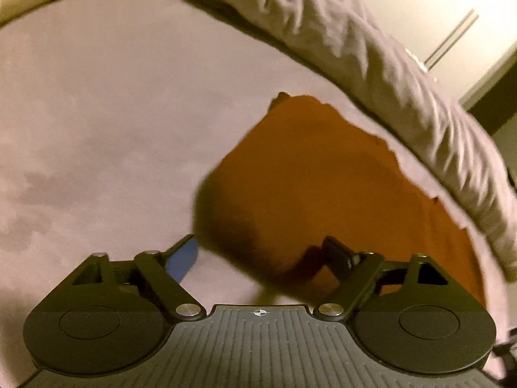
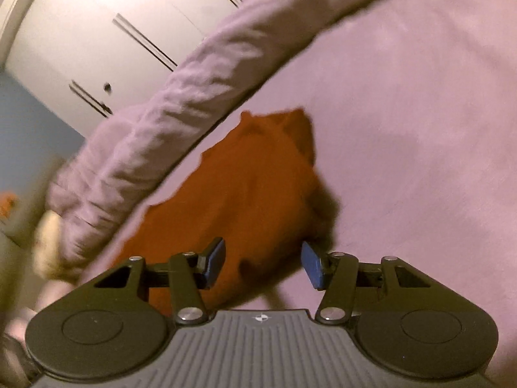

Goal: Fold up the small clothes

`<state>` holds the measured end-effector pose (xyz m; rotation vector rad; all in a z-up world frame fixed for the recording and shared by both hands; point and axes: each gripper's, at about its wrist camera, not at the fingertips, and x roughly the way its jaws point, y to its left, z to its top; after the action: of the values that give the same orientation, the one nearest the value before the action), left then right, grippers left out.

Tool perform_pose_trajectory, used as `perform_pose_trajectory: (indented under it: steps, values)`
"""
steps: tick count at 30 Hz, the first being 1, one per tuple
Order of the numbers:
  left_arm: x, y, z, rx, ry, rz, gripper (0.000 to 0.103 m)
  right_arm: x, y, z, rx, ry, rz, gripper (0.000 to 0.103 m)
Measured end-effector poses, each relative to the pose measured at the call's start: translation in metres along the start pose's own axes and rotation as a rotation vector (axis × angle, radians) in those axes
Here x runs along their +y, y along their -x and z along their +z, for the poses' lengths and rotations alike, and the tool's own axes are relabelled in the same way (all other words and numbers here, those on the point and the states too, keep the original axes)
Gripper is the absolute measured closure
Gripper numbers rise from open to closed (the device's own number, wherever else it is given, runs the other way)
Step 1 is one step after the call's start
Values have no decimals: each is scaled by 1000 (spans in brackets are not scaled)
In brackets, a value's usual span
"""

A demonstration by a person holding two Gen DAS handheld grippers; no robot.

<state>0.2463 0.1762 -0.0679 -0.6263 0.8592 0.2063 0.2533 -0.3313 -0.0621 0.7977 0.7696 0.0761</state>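
An orange garment (image 1: 316,181) lies flat on the lilac bed sheet (image 1: 106,106), next to a rolled lilac duvet. My left gripper (image 1: 261,255) is open, its jaws wide apart over the garment's near left corner; the right finger is above the cloth and the left blue pad (image 1: 182,258) is over the sheet. In the right wrist view the same garment (image 2: 248,190) lies ahead. My right gripper (image 2: 263,263) is open over the garment's near edge, holding nothing.
A rumpled lilac duvet (image 1: 371,55) runs along the far side of the garment and also shows in the right wrist view (image 2: 168,113). White wardrobe doors (image 2: 106,22) stand beyond the bed. The sheet (image 2: 420,113) stretches wide beside the garment.
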Motion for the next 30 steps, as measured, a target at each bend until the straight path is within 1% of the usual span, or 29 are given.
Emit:
perform_pose_trajectory:
  steps: [1, 2, 3, 4, 5, 6, 7, 8, 9, 10, 12, 13, 14, 15, 16, 17, 18, 20, 21, 23, 26, 27, 28, 29, 30]
  values:
    - [-1, -1, 2, 5, 10, -20, 21, -3, -5, 1, 5, -28, 3, 51]
    - [-2, -5, 3, 15, 15, -33, 25, -6, -9, 0, 11, -59, 8, 54]
    - [-3, -8, 5, 20, 13, -20, 28, -8, -13, 1, 14, -93, 17, 62]
    - [-3, -11, 6, 23, 2, -2, 37, -9, -14, 1, 19, -103, 18, 68]
    - [-4, -14, 6, 27, -22, 22, 47, -7, -16, 1, 19, -96, 7, 82]
    - [-5, -15, 8, 26, -42, 38, 52, -5, -17, 2, 17, -80, -3, 86]
    - [-5, -14, 9, 22, -61, 44, 68, -1, -18, 3, 11, -56, -12, 87]
    - [-5, -12, 13, 5, -73, 52, 75, 4, -18, 4, 0, -19, -26, 89]
    - [-4, -8, 15, -9, -76, 43, 77, 11, -15, 4, -16, 34, -47, 90]
    - [-2, -4, 17, -30, -71, 34, 78, 17, -12, 3, -38, 86, -71, 90]
    - [-1, 2, 19, -65, -76, 41, 78, 30, -10, 0, -74, 181, -121, 90]
    - [-1, 3, 19, -73, -91, 53, 76, 35, -12, -1, -77, 226, -157, 90]
    - [-1, 2, 18, -82, -109, 83, 68, 39, -12, -4, -77, 269, -187, 88]
    - [-1, 2, 17, -86, -120, 109, 66, 43, -14, -8, -82, 312, -228, 83]
    - [2, 2, 17, -80, -122, 116, 55, 47, -13, -12, -94, 351, -275, 78]
    - [8, 2, 18, -55, -101, 82, 45, 51, -11, -15, -109, 386, -312, 72]
    - [14, 2, 18, -29, -72, 34, 44, 56, -7, -18, -138, 437, -349, 71]
    - [22, 2, 16, 4, -27, -30, 41, 66, 3, -26, -192, 535, -376, 71]
    - [23, 1, 15, 8, -18, -51, 40, 70, 6, -29, -209, 570, -376, 71]
    - [22, -5, 15, 21, -5, -89, 34, 78, 11, -35, -227, 637, -361, 71]
    - [17, -17, 18, 46, 34, -125, 29, 90, 8, -45, -224, 699, -334, 71]
    - [16, -20, 21, 43, 49, -129, 29, 93, 6, -47, -216, 702, -328, 71]
    - [16, -21, 23, 39, 60, -141, 34, 96, 4, -48, -206, 704, -316, 71]
    - [15, -23, 26, 41, 71, -144, 45, 98, 3, -51, -197, 709, -306, 71]
    - [14, -24, 29, 48, 75, -137, 52, 101, 0, -53, -189, 718, -297, 71]
